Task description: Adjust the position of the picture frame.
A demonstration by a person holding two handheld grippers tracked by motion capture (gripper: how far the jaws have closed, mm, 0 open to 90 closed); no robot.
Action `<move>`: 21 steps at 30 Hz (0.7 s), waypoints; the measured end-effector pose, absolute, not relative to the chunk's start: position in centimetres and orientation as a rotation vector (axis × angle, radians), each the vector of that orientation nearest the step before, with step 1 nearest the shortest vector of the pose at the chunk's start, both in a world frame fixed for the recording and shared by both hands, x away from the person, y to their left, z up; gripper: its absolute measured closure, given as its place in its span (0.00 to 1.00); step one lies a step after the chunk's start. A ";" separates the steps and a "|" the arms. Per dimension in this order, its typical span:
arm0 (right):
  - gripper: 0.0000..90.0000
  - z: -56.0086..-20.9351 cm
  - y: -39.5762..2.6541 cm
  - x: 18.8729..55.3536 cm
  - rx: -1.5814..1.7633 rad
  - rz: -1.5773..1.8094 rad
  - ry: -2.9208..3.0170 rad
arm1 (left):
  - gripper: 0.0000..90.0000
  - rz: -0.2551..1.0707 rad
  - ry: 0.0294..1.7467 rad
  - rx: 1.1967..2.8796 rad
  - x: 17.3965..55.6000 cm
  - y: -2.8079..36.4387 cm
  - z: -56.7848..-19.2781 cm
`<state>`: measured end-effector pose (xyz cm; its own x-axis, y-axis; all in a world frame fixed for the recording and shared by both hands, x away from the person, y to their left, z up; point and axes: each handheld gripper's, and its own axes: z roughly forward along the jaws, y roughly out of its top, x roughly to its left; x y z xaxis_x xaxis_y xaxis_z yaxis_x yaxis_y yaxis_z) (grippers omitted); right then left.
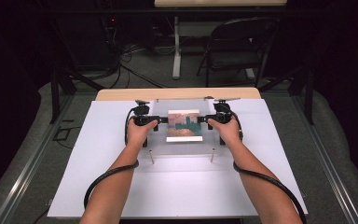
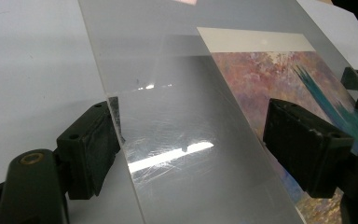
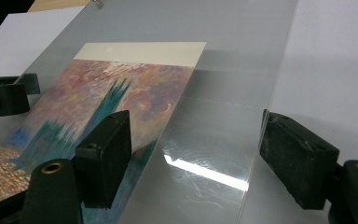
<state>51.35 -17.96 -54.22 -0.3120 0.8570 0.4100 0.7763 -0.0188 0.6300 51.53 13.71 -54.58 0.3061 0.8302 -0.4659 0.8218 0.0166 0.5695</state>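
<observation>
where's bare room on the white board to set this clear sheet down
Free: the white board near the person, and its strips left and right of the hands. Crowded: the middle, where the clear sheet covers the picture between both grippers.

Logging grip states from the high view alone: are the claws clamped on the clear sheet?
Observer: No. The left claw stands open, with the edge of the sheet between its jaws.
Operator: And the right one?
Observer: The right claw is open too. It straddles the opposite edge, and neither jaw presses the sheet.
Operator: Any wear on the sheet?
Observer: Yes, fine scratches show where the light glints near both claws.
</observation>
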 end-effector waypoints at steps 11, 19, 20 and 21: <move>0.30 -54.3 -17.8 51.1 1.801 1.251 2.088 | 0.24 0.021 1.491 1.742 51.4 13.9 -54.7; 0.31 -54.3 -17.7 51.0 1.809 1.253 2.057 | 0.27 0.012 1.494 1.738 51.4 14.1 -54.7; 0.32 -54.3 -17.7 50.9 1.812 1.252 2.058 | 0.27 0.013 1.493 1.737 51.4 14.1 -54.7; 0.32 -54.3 -17.8 50.9 1.804 1.264 2.052 | 0.27 0.013 1.494 1.735 51.4 14.1 -54.7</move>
